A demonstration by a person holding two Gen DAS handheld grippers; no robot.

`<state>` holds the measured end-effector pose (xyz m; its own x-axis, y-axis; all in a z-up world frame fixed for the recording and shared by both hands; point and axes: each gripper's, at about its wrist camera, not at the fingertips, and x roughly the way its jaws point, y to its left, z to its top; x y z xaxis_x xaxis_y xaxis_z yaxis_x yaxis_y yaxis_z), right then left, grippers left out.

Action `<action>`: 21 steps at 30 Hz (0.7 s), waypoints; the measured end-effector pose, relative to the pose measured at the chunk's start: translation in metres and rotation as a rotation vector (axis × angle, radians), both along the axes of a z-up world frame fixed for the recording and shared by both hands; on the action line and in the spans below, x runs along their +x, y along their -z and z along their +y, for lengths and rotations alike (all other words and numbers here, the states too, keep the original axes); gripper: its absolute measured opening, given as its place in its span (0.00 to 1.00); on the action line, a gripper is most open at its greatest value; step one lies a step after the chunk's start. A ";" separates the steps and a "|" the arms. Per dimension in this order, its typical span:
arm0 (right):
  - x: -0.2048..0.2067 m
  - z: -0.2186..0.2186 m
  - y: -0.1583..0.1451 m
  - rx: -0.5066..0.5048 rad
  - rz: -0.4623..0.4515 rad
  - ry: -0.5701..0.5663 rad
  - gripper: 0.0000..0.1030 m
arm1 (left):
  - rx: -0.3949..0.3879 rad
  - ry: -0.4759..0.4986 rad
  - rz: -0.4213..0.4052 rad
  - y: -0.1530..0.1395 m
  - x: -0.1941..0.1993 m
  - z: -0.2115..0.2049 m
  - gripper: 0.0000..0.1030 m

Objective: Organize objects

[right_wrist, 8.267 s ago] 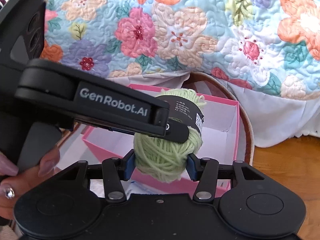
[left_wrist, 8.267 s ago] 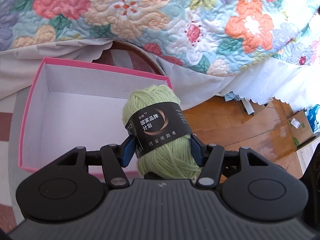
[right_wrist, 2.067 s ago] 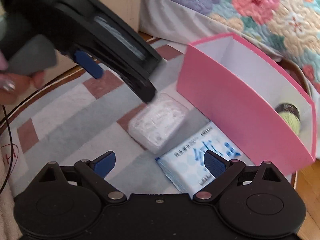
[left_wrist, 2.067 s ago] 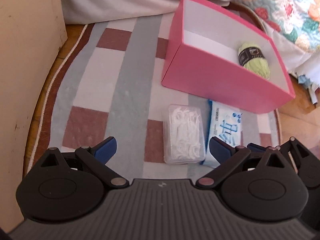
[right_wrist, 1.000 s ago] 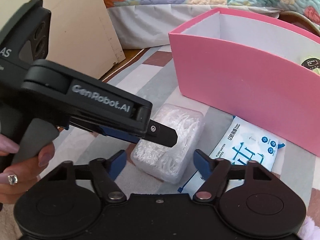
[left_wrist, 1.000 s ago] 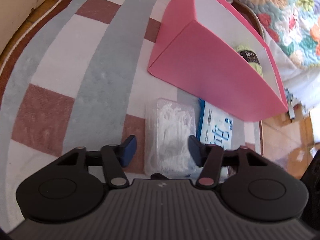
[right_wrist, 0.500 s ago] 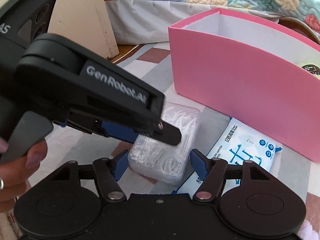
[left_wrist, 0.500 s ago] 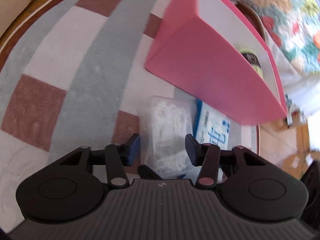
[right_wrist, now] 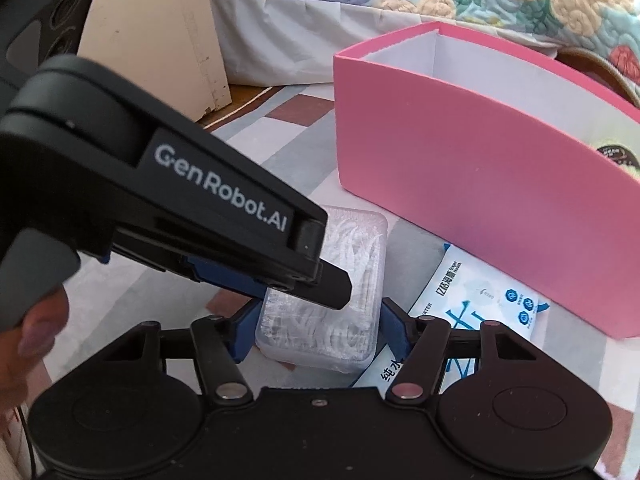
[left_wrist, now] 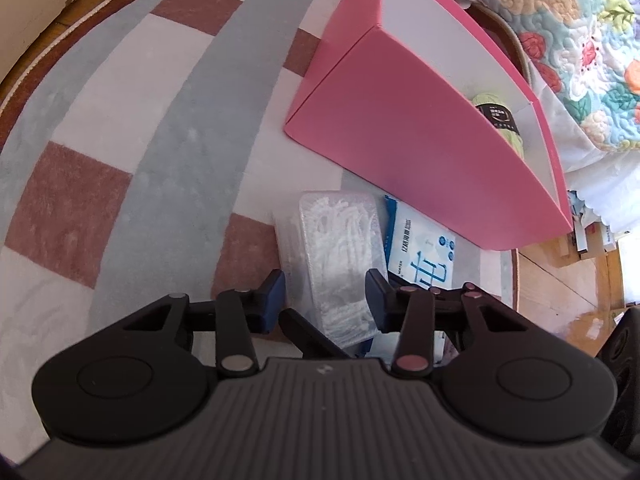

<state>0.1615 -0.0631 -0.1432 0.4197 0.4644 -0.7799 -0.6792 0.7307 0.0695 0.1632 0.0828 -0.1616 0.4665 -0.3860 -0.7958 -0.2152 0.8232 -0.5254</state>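
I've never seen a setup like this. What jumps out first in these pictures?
The big open-topped pink cardboard box on the checked rug catches the eye, with a pale green ball of yarn inside at its far end. In front of it, both black grippers, left and right, close around one clear plastic case of white floss picks, beside a white-and-blue wipes pack.

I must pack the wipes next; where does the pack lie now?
The wipes pack lies on the rug, between the clear floss-pick box and the pink box.

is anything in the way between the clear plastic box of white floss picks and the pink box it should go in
Nothing visible blocks it. The clear plastic box of white floss picks sits just in front of the pink cardboard box's near wall; only that wall must be cleared. Inside, the green yarn ball fills one end only.
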 end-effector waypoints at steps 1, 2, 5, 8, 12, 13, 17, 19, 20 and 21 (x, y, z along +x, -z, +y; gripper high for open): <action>-0.001 -0.001 -0.001 0.000 -0.005 -0.002 0.65 | 0.003 0.007 -0.006 -0.002 -0.002 -0.002 0.40; -0.002 -0.003 -0.003 0.006 -0.010 -0.003 0.65 | 0.007 0.014 -0.012 -0.005 -0.003 -0.003 0.40; -0.004 -0.012 -0.009 0.039 -0.005 0.003 0.65 | 0.020 0.040 -0.025 -0.012 -0.006 -0.010 0.40; -0.008 -0.016 -0.015 0.039 -0.016 0.003 0.65 | 0.021 0.056 -0.035 -0.018 -0.011 -0.015 0.40; -0.017 -0.016 -0.025 0.026 -0.041 -0.012 0.64 | 0.025 0.068 -0.053 -0.026 -0.019 -0.018 0.40; -0.018 -0.017 -0.027 0.027 -0.043 -0.014 0.64 | 0.022 0.068 -0.054 -0.028 -0.020 -0.018 0.39; -0.023 -0.018 -0.036 0.025 -0.061 -0.023 0.64 | 0.014 0.075 -0.077 -0.034 -0.026 -0.020 0.39; -0.016 -0.010 -0.034 0.018 -0.066 -0.023 0.64 | 0.024 0.085 -0.093 -0.038 -0.031 -0.023 0.39; -0.024 -0.008 -0.037 0.012 -0.071 -0.025 0.64 | 0.026 0.087 -0.099 -0.040 -0.032 -0.025 0.39; -0.027 -0.011 -0.039 0.006 -0.081 -0.025 0.64 | 0.029 0.094 -0.109 -0.042 -0.033 -0.027 0.39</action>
<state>0.1349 -0.0739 -0.1046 0.4691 0.4798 -0.7414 -0.7010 0.7130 0.0179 0.1301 0.0555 -0.1194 0.5132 -0.4100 -0.7540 -0.0792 0.8522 -0.5172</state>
